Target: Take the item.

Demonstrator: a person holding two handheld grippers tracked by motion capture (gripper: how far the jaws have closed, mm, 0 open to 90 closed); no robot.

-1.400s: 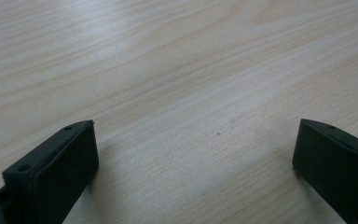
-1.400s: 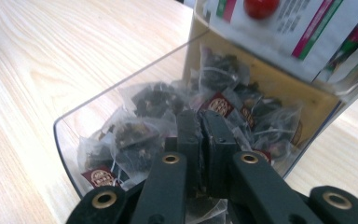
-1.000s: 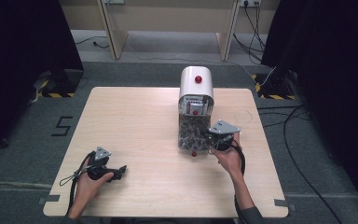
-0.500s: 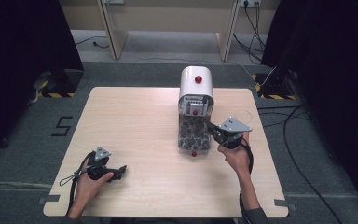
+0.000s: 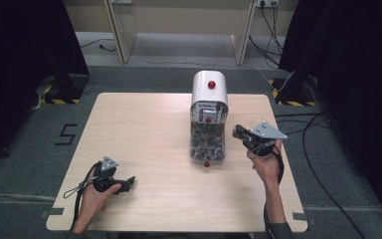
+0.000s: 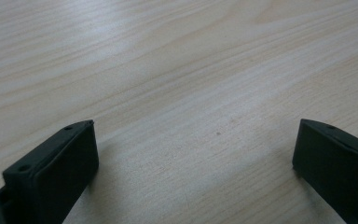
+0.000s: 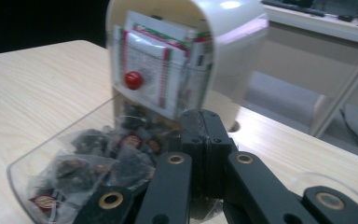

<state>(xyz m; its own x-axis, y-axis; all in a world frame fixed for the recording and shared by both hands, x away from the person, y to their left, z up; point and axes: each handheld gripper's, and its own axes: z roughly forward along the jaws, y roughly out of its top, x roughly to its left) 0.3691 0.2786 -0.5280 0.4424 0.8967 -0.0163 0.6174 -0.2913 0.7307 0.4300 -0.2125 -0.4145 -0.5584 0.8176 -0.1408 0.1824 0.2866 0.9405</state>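
Two hand-held grippers flanking a white dome-topped dispenser (image 5: pixel 209 94) on the pale wooden desk (image 5: pixel 144 129)
The left gripper (image 5: pixel 125 183) is lying released near the front edge; the right gripper (image 5: pixel 238 132), clenched empty, is hovering beside the dispenser's clear sachet-filled drawer (image 7: pixel 70 154)

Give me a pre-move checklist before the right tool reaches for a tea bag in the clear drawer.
1. Drawer pulled out from the white dispenser: ok.
2. Tea bags lying in the drawer: ok.
3. Right tool beside the drawer, off its right side: ok.
4. Right tool's jaws apart, ready to take a bag: not ok, they are pressed together.
5. Left tool parked open at the near left of the table, away from the drawer: ok.
6. Anything between the right tool's jaws: cannot tell.
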